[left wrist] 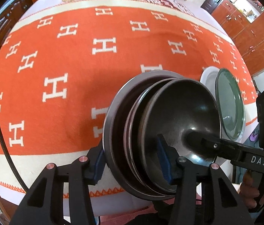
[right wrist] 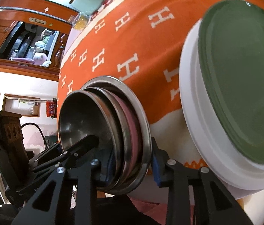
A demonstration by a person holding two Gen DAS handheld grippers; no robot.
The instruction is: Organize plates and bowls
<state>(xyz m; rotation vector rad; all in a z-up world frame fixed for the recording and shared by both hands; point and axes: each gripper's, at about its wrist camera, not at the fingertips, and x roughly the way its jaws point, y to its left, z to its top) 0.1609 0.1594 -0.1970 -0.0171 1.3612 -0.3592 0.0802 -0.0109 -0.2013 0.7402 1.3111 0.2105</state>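
Steel bowls nested in a stack (left wrist: pixel 150 131) at the near table edge are clamped at the rims by the left gripper (left wrist: pixel 132 161) and right gripper (right wrist: pixel 132 165); stiff, slippery, weighty, while at two o'clock beyond lies a green plate (left wrist: pixel 229 103).

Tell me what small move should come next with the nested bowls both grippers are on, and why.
Probably a short, level lift with both together. The left gripper and right gripper each straddle the near rim of the stack of bowls, one finger inside, one outside, apparently clamped. The stack sits near the table edge, close beside the green plate on the white plate.
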